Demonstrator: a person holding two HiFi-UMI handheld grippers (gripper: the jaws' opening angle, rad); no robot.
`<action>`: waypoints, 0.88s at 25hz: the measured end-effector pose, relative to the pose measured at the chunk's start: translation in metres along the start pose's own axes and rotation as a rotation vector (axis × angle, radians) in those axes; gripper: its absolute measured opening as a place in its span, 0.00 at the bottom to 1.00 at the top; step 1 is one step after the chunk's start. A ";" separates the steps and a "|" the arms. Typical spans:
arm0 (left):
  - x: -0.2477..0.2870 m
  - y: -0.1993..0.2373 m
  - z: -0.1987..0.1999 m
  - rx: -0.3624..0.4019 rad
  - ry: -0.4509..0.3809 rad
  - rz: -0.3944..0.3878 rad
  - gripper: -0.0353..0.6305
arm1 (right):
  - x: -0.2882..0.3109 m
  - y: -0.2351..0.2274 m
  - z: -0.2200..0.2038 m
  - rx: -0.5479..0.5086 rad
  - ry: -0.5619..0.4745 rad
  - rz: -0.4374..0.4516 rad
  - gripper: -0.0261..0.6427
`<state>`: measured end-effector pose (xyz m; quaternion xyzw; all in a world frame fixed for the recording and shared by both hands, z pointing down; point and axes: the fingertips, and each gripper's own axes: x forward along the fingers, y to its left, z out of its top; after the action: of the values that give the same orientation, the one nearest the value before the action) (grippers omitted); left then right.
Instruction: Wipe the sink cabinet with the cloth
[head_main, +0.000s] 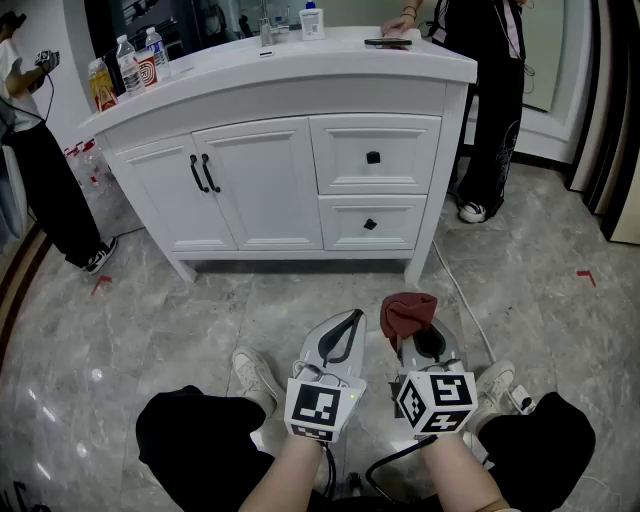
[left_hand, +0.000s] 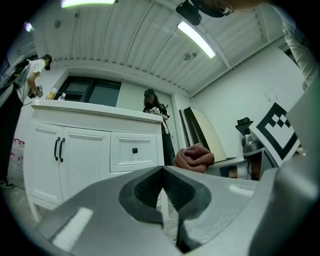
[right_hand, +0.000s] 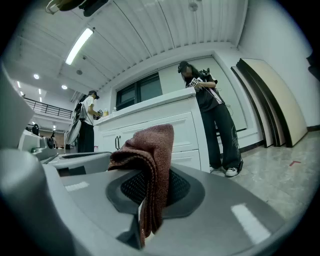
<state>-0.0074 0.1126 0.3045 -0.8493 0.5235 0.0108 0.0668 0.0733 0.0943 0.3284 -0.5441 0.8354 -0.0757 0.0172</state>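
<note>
Cloth (right_hand: 152, 150): reddish-brown and folded, pinched between the fingers of the right gripper (right_hand: 150, 195) — its upper fold stands above the tips.
Left gripper (left_hand: 162, 187): fingers pressed together with nothing between them, just beside the right gripper.
Sink cabinet (head_main: 265, 185): white, well apart ahead, doors and drawers shut.
Floor (head_main: 230, 310): a bare grey stretch between the grippers and the cabinet front — a white cable (head_main: 468, 300) trails by the right leg.
Edges: one person (head_main: 495, 100) at the cabinet's right end, a second person (head_main: 45, 190) off its left corner.

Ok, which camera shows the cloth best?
The right gripper view: the reddish-brown cloth fills the middle, pinched in the shut right gripper. The head view shows it small at that gripper's tip; the left gripper view shows only a bunched part.
</note>
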 end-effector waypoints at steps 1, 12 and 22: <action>0.000 0.000 0.000 0.000 0.001 0.000 0.05 | 0.000 0.000 0.000 0.000 0.001 -0.001 0.16; 0.002 0.002 -0.001 -0.008 0.001 0.002 0.05 | 0.003 -0.002 -0.007 0.013 0.020 -0.013 0.16; 0.028 0.023 -0.004 -0.064 -0.018 0.041 0.05 | 0.039 -0.016 -0.011 0.106 0.017 -0.035 0.16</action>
<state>-0.0156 0.0768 0.3037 -0.8400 0.5395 0.0365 0.0442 0.0708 0.0534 0.3438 -0.5565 0.8206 -0.1246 0.0375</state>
